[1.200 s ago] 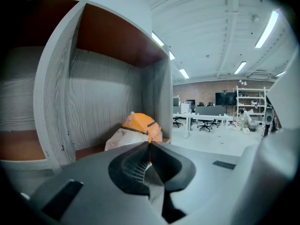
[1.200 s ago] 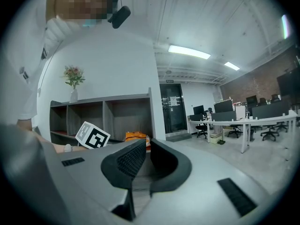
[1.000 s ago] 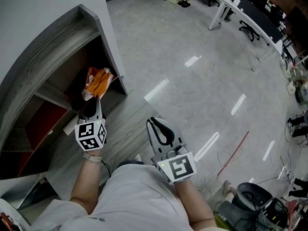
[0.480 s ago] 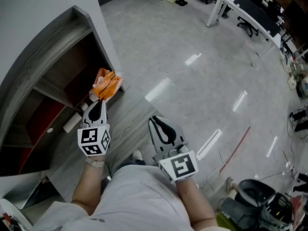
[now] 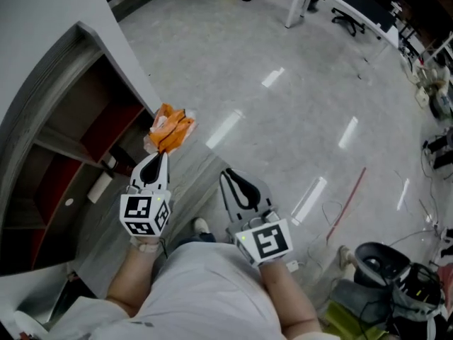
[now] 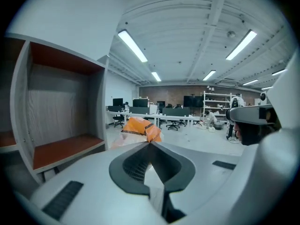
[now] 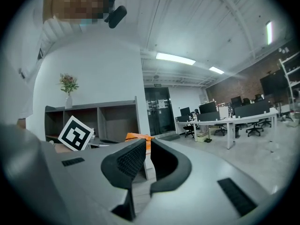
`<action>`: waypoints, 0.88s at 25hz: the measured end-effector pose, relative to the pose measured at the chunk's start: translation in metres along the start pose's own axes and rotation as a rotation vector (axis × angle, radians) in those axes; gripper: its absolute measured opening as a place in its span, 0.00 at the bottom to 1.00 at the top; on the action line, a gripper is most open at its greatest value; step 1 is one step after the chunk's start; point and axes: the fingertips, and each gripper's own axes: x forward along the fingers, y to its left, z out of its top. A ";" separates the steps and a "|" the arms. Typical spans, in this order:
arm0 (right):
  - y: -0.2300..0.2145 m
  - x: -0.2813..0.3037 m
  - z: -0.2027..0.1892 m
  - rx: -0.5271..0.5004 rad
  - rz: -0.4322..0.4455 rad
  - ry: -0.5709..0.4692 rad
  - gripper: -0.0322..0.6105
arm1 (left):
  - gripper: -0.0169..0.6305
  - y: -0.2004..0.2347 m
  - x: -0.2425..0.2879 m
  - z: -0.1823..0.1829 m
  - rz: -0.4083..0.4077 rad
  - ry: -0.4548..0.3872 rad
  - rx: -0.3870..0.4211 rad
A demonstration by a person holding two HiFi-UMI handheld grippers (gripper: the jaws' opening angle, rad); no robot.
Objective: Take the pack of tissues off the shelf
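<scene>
The tissue pack [image 5: 170,129] is orange and white and crumpled. It hangs in the air just outside the front edge of the grey shelf unit [image 5: 71,112], with my left gripper [image 5: 161,154] shut on its lower end. The pack [image 6: 140,128] sticks out past the closed tips of the left gripper [image 6: 150,143] in the left gripper view, with an empty red-floored compartment [image 6: 65,146] to the left. My right gripper [image 5: 228,173] hangs lower right of it over the floor, shut and empty. The right gripper view shows the pack [image 7: 138,137] beyond its tips [image 7: 146,144].
A white roll [image 5: 99,188] lies on a lower shelf board. White desks and office chairs [image 5: 333,6] stand at the far side of the glossy floor. A red cable [image 5: 347,202] and dark gear [image 5: 386,264] lie at the right. A flower vase [image 7: 69,86] tops the shelf.
My left gripper has drawn back out of the shelf compartment with the orange pack, which now hangs clear of the shelf front. The right gripper has stayed where it was.
</scene>
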 end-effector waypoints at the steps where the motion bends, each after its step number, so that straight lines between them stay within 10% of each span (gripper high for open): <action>1: -0.006 -0.005 0.001 0.001 -0.014 -0.005 0.11 | 0.05 -0.010 0.002 0.001 -0.024 0.000 0.001; 13: -0.064 -0.066 0.011 -0.012 -0.154 0.025 0.11 | 0.05 -0.126 0.008 0.044 -0.314 -0.062 0.007; 22: -0.064 -0.057 0.004 0.024 -0.189 0.066 0.11 | 0.05 -0.130 0.003 0.053 -0.440 -0.089 0.006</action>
